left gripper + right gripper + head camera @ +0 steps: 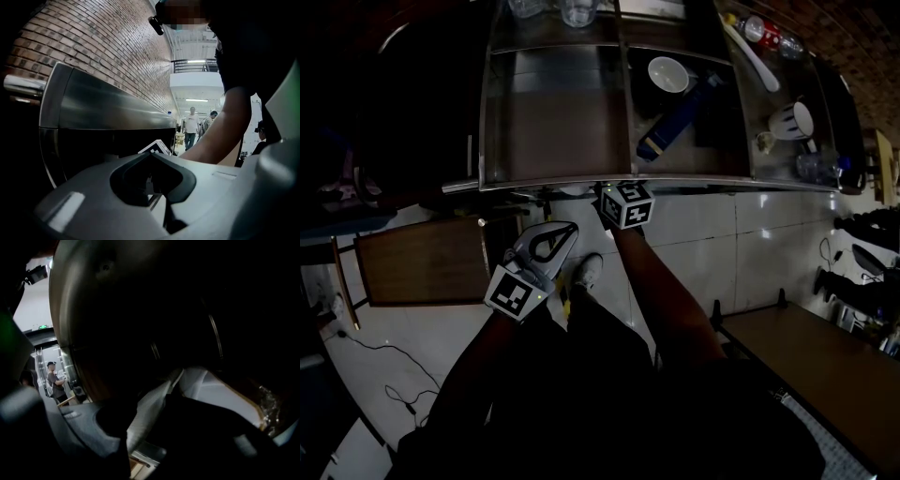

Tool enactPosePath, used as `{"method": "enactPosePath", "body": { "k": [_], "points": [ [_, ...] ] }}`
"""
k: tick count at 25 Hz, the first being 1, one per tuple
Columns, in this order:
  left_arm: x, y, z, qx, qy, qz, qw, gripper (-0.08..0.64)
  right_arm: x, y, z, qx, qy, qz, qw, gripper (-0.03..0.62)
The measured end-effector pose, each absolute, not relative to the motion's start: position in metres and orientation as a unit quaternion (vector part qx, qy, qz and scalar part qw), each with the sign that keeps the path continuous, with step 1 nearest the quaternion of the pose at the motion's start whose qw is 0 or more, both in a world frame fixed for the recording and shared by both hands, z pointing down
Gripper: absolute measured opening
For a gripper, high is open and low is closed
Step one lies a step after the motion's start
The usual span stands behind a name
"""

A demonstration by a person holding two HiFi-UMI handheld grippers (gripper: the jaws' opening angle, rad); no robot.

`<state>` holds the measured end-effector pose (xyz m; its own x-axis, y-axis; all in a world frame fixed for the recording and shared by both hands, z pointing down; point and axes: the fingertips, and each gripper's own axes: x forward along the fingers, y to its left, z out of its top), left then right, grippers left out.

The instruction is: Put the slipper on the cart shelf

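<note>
A steel cart (581,185) fills the top of the head view, and its shiny side (108,108) looms in the left gripper view. My right gripper reaches under the cart's front rim, so only its marker cube (626,204) shows from above. In the right gripper view my right gripper (154,404) stands open inside the dark shelf space, with a pale slipper (206,385) lying between the jaws and beyond them. My left gripper (570,228) hangs shut and empty just in front of the cart, lower left of the right one; it (152,157) faces the cart's side.
The cart's top holds a white cup (667,74), a blue packet (670,122), a mug (794,119) and a bottle (766,33). A brown board (422,261) stands to the left and a table (806,347) to the right. My shoe (589,270) is on the tiled floor. People (191,125) stand far off.
</note>
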<state>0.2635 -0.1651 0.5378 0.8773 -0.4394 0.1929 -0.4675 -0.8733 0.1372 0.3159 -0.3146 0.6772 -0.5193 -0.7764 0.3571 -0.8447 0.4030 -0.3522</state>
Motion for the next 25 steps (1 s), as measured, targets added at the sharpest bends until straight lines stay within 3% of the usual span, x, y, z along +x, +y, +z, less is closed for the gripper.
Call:
{"method": "enactPosePath", "body": {
  "k": [4,19,23,25],
  "points": [
    [0.263,-0.164,0.538,0.965,-0.232,0.078,0.089,0.001,0.326,-0.318,0.672,0.514,-0.821,0.236,0.072,0.241],
    [0.262,-0.153,0.525,0.973,-0.206,0.064,0.082,0.0,0.317,-0.26,0.625,0.505,-0.843,0.172,0.074,0.242],
    [0.257,-0.147,0.516,0.976,-0.194,0.058,0.074,0.0,0.31,-0.229,0.612,0.498,-0.847,0.17,0.069,0.211],
    [0.253,-0.145,0.513,0.978,-0.189,0.056,0.073,0.0,0.304,-0.215,0.601,0.496,-0.85,0.168,0.06,0.147]
  ]
}}
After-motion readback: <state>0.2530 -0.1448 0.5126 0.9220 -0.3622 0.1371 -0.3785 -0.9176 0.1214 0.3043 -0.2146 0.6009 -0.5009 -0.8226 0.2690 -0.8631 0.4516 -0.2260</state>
